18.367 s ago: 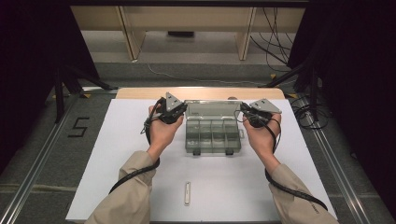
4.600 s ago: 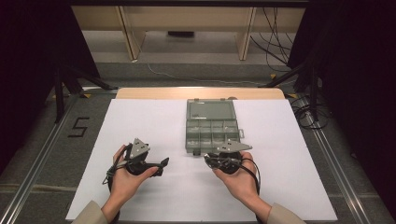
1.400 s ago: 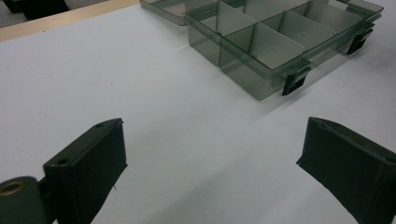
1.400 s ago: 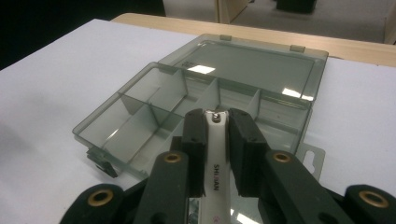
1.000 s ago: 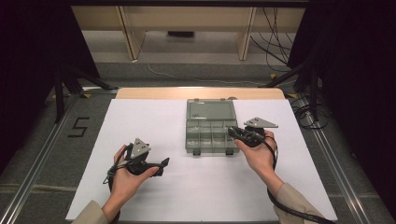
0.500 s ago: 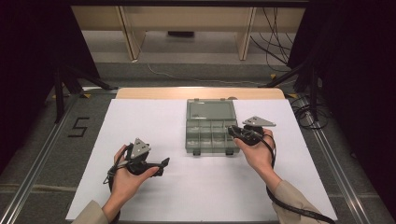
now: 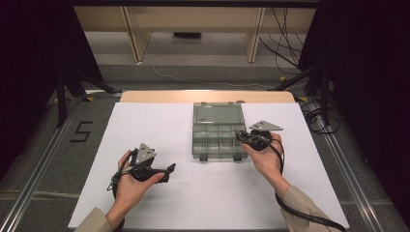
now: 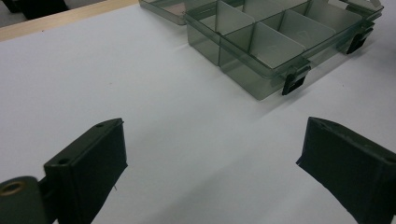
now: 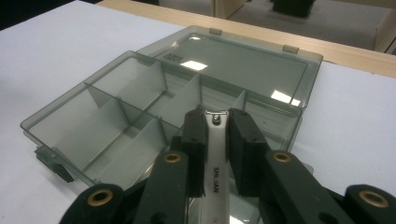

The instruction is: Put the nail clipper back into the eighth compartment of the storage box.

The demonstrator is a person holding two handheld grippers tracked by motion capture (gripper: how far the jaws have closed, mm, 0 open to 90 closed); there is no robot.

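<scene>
**Carrying a nail clipper over the open organiser box**

Hovering above the near right corner of the box, the right gripper (image 9: pixel 215 140) is clamping a slim metal nail clipper (image 9: pixel 215 163) between its pads, the clipper lying lengthways along the jaws with its riveted end pointing out over the compartments. The compartment box (image 7: pixel 215 140) is sitting open on the white worktop (image 7: pixel 145 125), its lid (image 9: pixel 243 65) folded flat behind it, and every compartment that can be seen is looking empty.

The left gripper (image 7: pixel 167 170) is resting low on the worktop, well apart from the box, its jaws standing wide with nothing between them.

The risk here is judged to lie in the release. The clipper is long and narrow, and the dividers are standing close together; if the jaws are opening while the clipper is lying across a divider rather than along a cell, it may be bridging the wall or tipping out. The smooth metal may also be sliding in the pads if the wrist is tilting downward. The light box, unheld by the other hand, may be skidding if nudged.
</scene>
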